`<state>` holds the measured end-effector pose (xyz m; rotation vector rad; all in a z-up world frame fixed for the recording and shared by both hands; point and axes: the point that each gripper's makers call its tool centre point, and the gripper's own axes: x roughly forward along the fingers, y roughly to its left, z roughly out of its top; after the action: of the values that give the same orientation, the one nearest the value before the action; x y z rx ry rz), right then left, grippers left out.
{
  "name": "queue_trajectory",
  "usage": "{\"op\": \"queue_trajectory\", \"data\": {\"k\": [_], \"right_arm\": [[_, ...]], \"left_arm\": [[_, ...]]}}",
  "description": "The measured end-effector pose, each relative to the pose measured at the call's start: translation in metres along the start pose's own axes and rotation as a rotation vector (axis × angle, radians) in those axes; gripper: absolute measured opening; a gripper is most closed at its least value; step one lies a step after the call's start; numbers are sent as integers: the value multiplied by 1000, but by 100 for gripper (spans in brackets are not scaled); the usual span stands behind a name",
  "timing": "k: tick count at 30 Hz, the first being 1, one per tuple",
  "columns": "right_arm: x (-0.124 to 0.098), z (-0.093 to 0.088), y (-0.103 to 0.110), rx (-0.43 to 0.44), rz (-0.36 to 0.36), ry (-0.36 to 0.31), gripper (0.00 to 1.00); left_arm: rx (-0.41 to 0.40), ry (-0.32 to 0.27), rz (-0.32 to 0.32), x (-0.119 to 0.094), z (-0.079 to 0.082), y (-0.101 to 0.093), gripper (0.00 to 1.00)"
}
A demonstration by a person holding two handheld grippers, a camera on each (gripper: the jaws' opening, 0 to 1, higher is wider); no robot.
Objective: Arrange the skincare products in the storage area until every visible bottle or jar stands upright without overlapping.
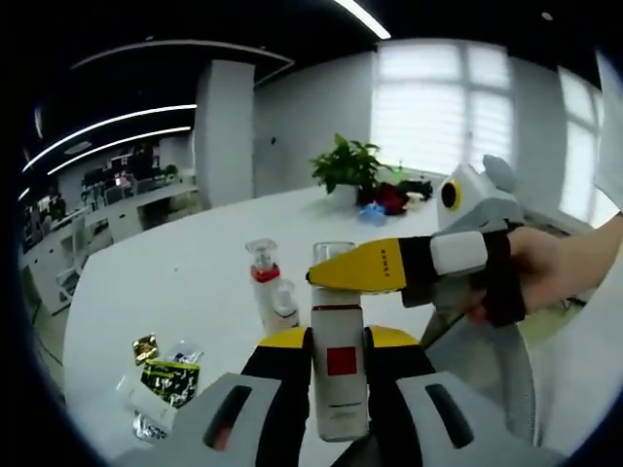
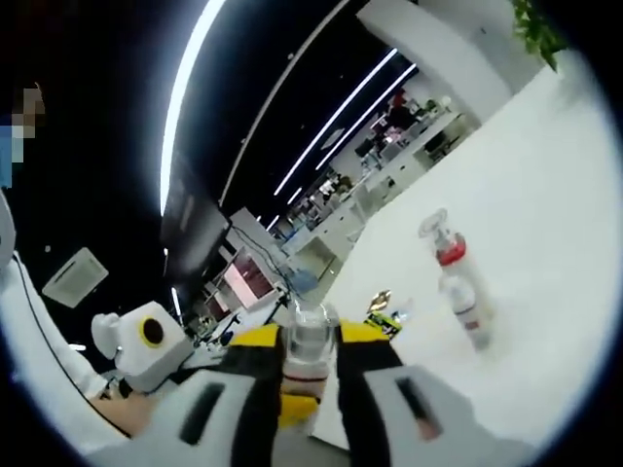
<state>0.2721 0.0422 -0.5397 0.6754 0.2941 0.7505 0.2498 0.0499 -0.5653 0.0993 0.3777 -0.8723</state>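
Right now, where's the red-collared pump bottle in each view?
Left gripper view: pump bottle stands on the white table, centre-left, just left of the held bottle.
Right gripper view: pump bottle right of centre, leaning in the tilted picture.
Shared landmark: the sachets beside it.

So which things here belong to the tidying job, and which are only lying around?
Job: white bottle with red square, held by both grippers (left, right); red-collared pump bottle.
Lying about: sachets, potted plant, coloured items beside it.
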Motion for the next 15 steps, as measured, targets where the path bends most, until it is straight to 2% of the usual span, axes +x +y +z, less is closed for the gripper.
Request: {"op": "queue_trajectory", "data": {"k": [3,6,12,15], "right_arm": [[-3,0,5,-40,34,16,18],[-7,3,10,-94,68,36,18],[-21,6,23,-200,172,100,18],[-24,5,29,-235,214,132,18]], "left_arm": [[-11,5,-53,-1,-1,-9,20],[-38,12,-155,-5,-2,-21,24],[-37,53,-311,-14,-7,-37,32],[-14,72,-358,-17,-8,-38,33]]}}
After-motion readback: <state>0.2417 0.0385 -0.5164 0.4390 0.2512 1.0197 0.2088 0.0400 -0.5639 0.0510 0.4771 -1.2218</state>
